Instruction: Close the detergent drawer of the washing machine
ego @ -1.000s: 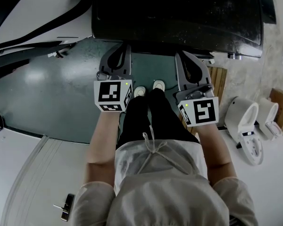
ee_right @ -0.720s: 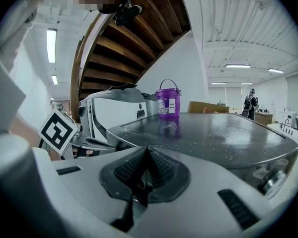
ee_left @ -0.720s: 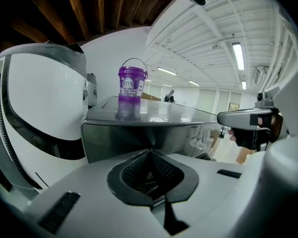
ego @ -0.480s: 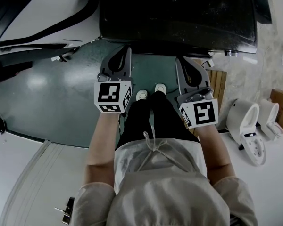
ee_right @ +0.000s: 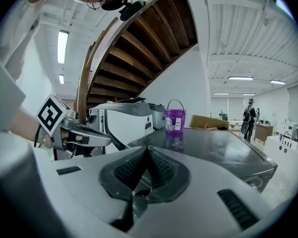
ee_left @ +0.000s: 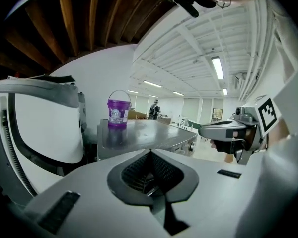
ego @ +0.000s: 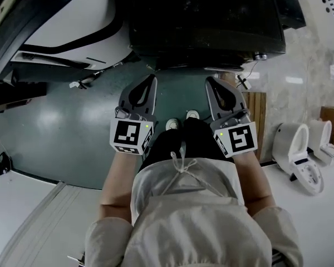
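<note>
A dark-topped washing machine (ego: 206, 15) stands in front of me, seen from above. Its detergent drawer is not visible in any view. In the gripper views a purple bucket (ee_left: 118, 112) (ee_right: 174, 117) stands on the machine's grey top (ee_left: 149, 133) (ee_right: 213, 148). My left gripper (ego: 150, 80) (ee_left: 150, 152) and right gripper (ego: 210, 82) (ee_right: 148, 150) are held side by side, short of the machine's front edge, over the green floor. Both are shut with nothing between the jaws. Each gripper shows in the other's view, the right gripper (ee_left: 228, 130) and the left gripper (ee_right: 84, 133).
A white appliance with a dark round door (ego: 72, 21) stands at the left of the machine. A knob (ego: 260, 55) sits on the machine's front right. A wooden slatted mat (ego: 258, 113) and two white toilets (ego: 298, 154) are at the right. My feet (ego: 181, 120) stand between the grippers.
The head view has swung, so the machine's front edge and the white appliance show lower in the picture. Both grippers stay shut, side by side, slightly lower in the view.
</note>
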### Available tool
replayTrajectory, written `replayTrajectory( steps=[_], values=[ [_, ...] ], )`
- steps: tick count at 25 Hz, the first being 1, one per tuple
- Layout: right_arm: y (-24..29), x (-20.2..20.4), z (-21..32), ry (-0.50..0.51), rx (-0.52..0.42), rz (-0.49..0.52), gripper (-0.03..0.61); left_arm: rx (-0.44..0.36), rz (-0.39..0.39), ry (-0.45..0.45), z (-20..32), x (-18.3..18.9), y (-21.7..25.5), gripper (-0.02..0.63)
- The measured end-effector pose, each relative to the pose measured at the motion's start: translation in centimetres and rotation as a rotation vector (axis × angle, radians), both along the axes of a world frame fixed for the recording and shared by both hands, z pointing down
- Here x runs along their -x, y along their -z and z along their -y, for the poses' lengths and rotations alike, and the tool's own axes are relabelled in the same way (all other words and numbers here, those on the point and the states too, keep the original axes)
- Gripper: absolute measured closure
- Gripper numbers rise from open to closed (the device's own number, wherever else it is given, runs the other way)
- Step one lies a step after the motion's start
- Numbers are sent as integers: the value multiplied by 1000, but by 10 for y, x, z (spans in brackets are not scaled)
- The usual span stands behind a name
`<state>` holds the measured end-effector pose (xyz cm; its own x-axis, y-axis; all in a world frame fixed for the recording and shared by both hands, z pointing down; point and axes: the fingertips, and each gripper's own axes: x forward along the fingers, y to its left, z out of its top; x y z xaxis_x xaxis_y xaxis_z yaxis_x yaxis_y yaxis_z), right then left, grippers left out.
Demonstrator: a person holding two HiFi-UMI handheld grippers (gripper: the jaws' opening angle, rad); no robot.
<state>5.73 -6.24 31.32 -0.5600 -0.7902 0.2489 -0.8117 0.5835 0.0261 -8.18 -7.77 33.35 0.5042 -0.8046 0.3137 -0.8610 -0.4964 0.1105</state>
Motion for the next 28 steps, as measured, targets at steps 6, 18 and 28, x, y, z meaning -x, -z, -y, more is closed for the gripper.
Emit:
replayTrajectory(
  steps=[6, 18, 28],
  values=[
    [48, 6, -41, -8, -64, -14, 572, -124, -12, -37, -41, 4, 70, 594],
    [117, 11, -92, -13, -173, 21, 572, -219, -14, -87, -102, 19, 142, 594],
    [126, 9, -105, 9, -184, 46, 575, -256, -16, -76, -118, 17, 158, 594]
  ],
)
